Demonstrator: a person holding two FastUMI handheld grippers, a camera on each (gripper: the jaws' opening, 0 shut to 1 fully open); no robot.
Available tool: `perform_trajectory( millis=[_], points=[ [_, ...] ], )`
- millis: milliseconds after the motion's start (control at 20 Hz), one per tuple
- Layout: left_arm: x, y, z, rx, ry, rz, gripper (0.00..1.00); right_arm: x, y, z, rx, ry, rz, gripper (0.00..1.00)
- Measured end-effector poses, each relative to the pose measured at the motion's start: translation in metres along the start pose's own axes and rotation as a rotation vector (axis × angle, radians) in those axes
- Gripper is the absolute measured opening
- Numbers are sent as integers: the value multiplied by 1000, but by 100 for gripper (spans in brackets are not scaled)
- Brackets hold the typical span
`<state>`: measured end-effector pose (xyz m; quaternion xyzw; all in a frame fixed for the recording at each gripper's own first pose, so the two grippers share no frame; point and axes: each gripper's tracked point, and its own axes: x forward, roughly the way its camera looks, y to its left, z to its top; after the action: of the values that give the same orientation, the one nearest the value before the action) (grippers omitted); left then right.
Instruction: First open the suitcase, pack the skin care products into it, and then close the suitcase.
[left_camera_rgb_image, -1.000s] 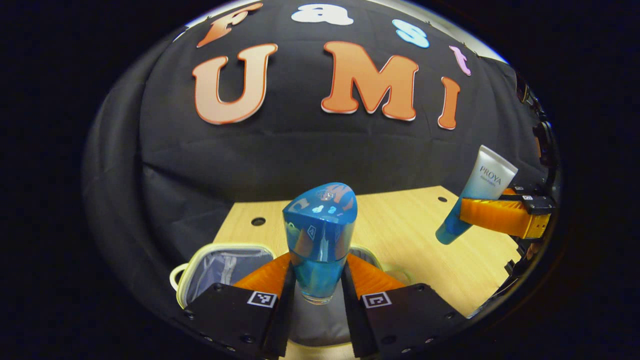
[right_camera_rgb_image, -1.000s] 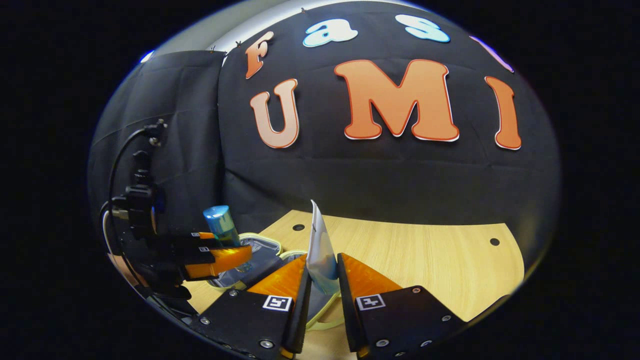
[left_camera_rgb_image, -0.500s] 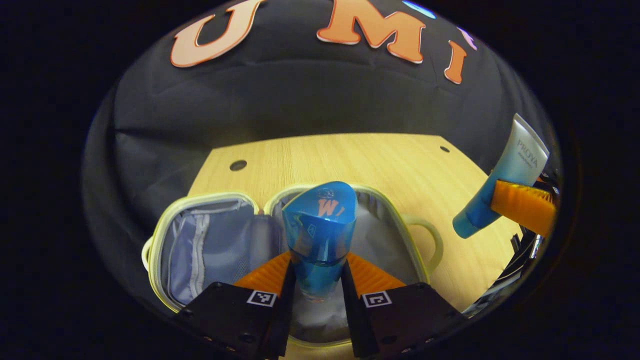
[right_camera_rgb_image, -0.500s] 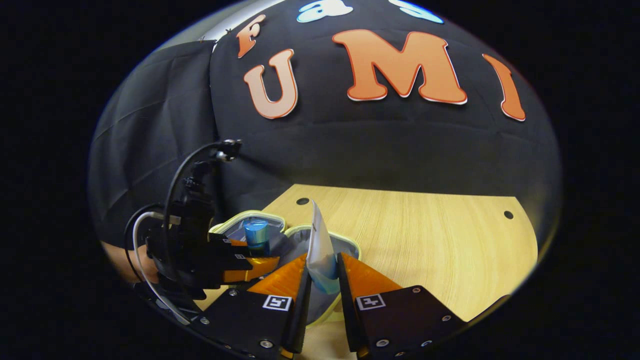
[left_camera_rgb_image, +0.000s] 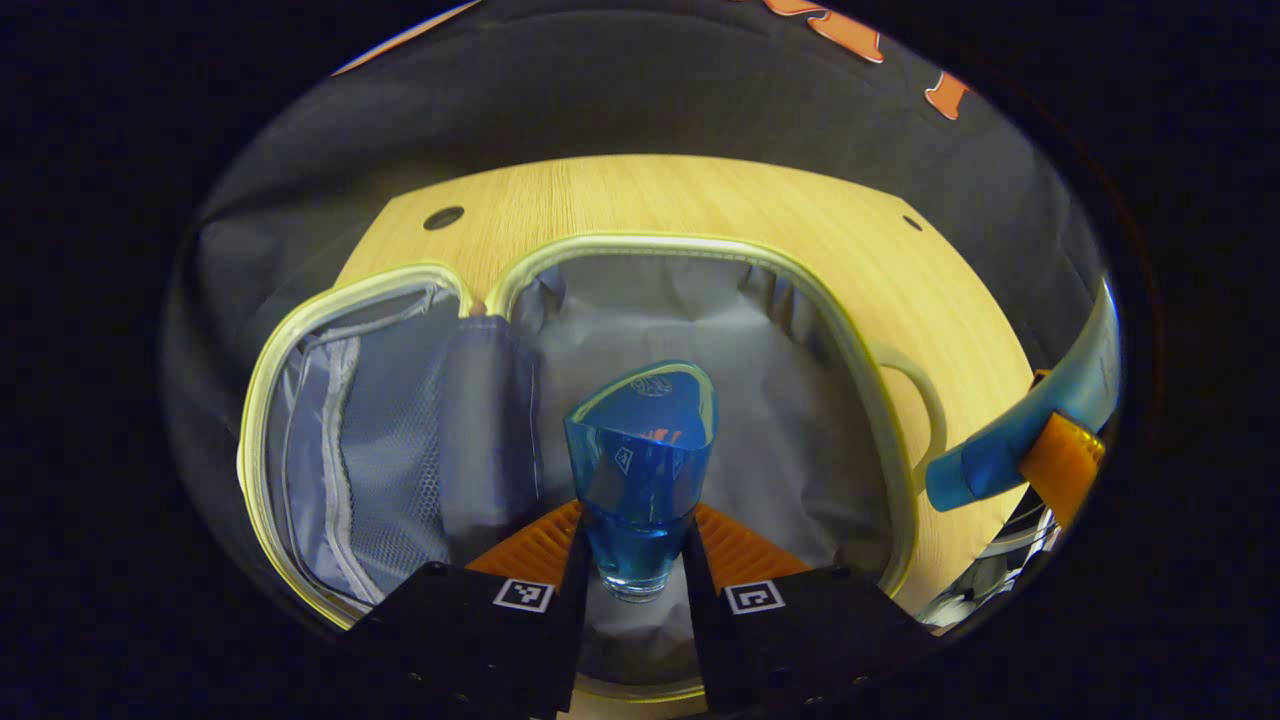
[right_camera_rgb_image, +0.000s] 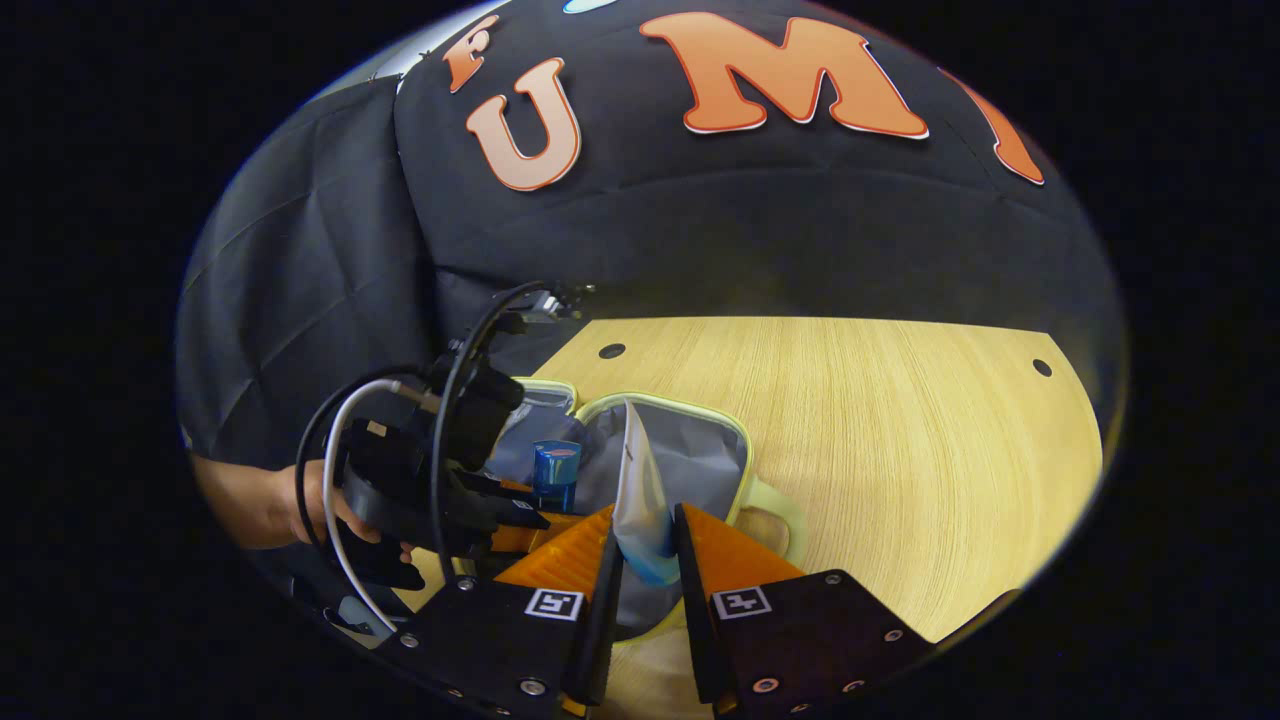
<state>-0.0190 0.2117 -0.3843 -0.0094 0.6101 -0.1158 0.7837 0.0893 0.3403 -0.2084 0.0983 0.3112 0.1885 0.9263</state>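
The small suitcase (left_camera_rgb_image: 865, 360) lies open on the wooden table, pale yellow rim, grey lining, a mesh pocket in its left half. My left gripper (left_camera_rgb_image: 637, 560) is shut on a blue glass bottle (left_camera_rgb_image: 640, 470), held upright low over the right half's lining. In the right gripper view that bottle (right_camera_rgb_image: 555, 476) hangs inside the open case (right_camera_rgb_image: 740, 440). My right gripper (right_camera_rgb_image: 645, 555) is shut on a white-and-blue tube (right_camera_rgb_image: 640, 500), standing on edge just above the case's near rim. From the left gripper view the tube (left_camera_rgb_image: 1010, 455) slants at the right beside the case handle (left_camera_rgb_image: 925, 400).
The wooden table (right_camera_rgb_image: 900, 450) stretches bare to the right of the case, with small round holes (right_camera_rgb_image: 611, 351) near its back edge. A hand (right_camera_rgb_image: 300, 505) and cables (right_camera_rgb_image: 345, 480) of the left gripper sit at the left. Black cloth walls stand behind.
Both grippers have come down toward the open suitcase. The blue bottle moved from above the table into the right half, and the tube dropped to the case's rim.
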Motion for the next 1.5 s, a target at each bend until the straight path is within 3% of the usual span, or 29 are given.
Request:
perform_trajectory(
  millis=[300, 500, 750, 900, 1050, 1300, 1500],
  points=[
    [25, 5, -3, -13, 91, 44, 47, 13, -1, -13, 20, 61, 1, 33],
    [33, 6, -2, -39, 89, 71, 49, 17, -1, -19, 28, 94, -1, 33],
    [13, 6, 7, -38, 2, 52, 53, 29, -4, -27, 29, 148, 0, 33],
    [-11, 9, 12, -31, -62, 57, 66, 43, -1, -37, 48, 201, 10, 33],
    [-38, 21, 17, -45, -137, 75, 67, 52, 4, -45, 40, 246, 16, 33],
    [-90, 79, 28, -94, -275, 217, 69, 69, 5, -64, 41, 334, 12, 33],
    [-114, 124, 17, -152, -320, 296, 76, 76, 7, -65, 52, 351, 1, 34]
  ],
)
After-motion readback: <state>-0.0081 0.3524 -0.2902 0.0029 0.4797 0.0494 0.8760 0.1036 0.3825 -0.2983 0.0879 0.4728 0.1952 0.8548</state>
